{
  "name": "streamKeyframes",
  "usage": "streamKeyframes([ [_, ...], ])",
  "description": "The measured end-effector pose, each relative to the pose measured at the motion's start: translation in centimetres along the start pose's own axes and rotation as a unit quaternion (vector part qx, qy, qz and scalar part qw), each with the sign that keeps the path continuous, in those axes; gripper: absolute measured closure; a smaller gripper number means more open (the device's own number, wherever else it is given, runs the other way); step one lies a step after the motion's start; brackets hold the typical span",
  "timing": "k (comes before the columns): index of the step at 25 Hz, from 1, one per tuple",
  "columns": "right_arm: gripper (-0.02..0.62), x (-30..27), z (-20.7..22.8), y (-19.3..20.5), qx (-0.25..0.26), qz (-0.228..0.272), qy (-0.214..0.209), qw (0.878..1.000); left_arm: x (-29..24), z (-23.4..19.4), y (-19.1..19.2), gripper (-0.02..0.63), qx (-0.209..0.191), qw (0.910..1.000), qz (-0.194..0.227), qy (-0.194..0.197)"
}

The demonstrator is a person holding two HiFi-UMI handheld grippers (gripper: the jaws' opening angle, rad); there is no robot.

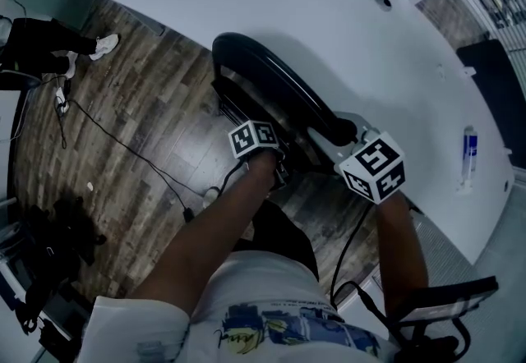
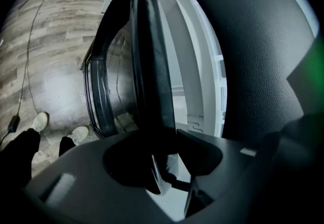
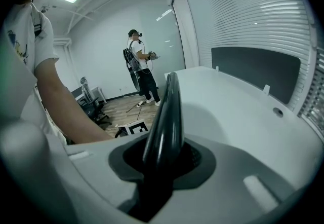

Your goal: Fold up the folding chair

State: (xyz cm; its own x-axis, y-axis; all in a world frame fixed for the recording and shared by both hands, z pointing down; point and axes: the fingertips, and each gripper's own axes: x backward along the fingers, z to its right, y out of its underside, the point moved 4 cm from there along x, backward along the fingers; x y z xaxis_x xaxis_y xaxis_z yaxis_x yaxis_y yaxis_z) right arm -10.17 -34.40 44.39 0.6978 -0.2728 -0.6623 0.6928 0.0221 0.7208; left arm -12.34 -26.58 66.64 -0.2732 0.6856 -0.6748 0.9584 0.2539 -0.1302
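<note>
Both forearms are stretched forward and down, with the left gripper (image 1: 278,158) and the right gripper (image 1: 343,138) set side by side on the one black folding chair (image 1: 271,78). The right fingers are pinched on its curved top rim. The left fingers are held apart around a dark panel edge, with a gap at one side. A white tabletop (image 1: 329,16) lies beyond the fingers, a wood-plank floor (image 1: 140,131) below them. One second person (image 3: 142,66) is seen across the room.
</note>
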Motion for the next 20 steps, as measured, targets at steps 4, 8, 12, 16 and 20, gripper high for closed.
streamKeyframes([
  [4,0.498,0.0,0.5,0.1,0.003,-0.004,0.014,1.000,0.1,0.2,-0.4,0.418,-0.018,0.9998,0.004,0.000],
  [8,0.456,0.2,1.0,-0.1,0.007,-0.006,0.035,0.999,0.9,0.3,-1.2,0.397,-0.019,0.9995,0.022,0.011],
  [12,0.451,0.2,1.4,-0.4,-0.004,-0.009,0.036,0.999,1.5,0.4,-1.6,0.397,-0.015,0.9989,0.026,0.037],
  [16,0.451,0.1,2.0,-0.6,-0.009,-0.011,0.045,0.999,1.8,1.1,-2.3,0.397,-0.021,0.9976,0.028,0.060],
  [20,0.451,-0.1,2.5,-0.6,-0.003,-0.016,0.060,0.998,1.9,1.2,-2.4,0.394,-0.028,0.9970,0.023,0.069],
])
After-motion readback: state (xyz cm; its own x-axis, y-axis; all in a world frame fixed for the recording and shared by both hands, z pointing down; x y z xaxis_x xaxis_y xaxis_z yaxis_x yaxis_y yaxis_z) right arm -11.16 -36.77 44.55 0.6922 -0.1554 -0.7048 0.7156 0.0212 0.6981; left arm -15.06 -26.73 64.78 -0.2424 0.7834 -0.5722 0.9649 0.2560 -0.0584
